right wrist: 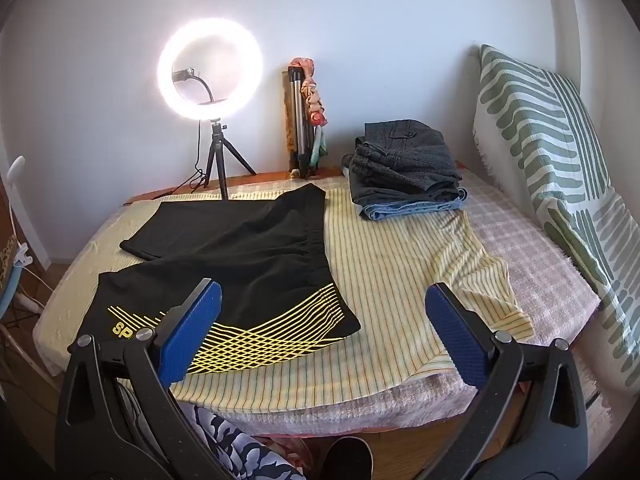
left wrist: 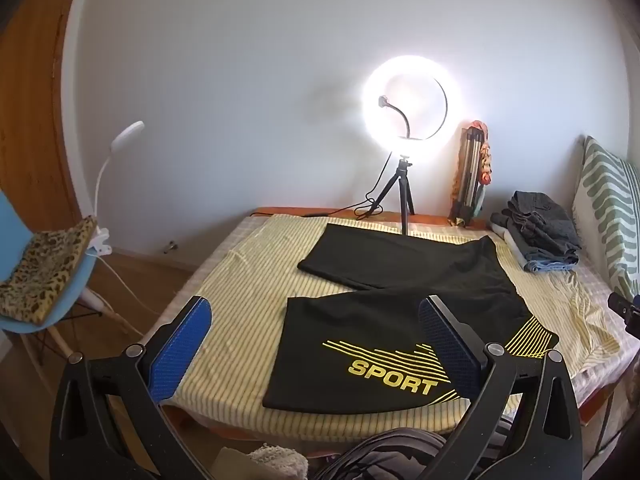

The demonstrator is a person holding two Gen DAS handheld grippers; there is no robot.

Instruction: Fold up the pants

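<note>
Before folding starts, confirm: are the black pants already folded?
No: the black pants lie spread on the striped sheet, both legs apart.

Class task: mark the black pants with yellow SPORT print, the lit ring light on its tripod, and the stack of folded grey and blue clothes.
Black pants with yellow SPORT print (left wrist: 400, 280), left wrist view: plain cloth.
Lit ring light (right wrist: 248, 60), right wrist view: glowing rim.
Stack of folded clothes (right wrist: 404, 160), right wrist view: top grey garment.

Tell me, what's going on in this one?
Black shorts with yellow SPORT lettering lie spread out on a striped sheet over the bed, not yet folded. The left gripper and right gripper hover at the near edge, jaws wide open, holding nothing. A stack of folded clothes sits at the back.
</note>
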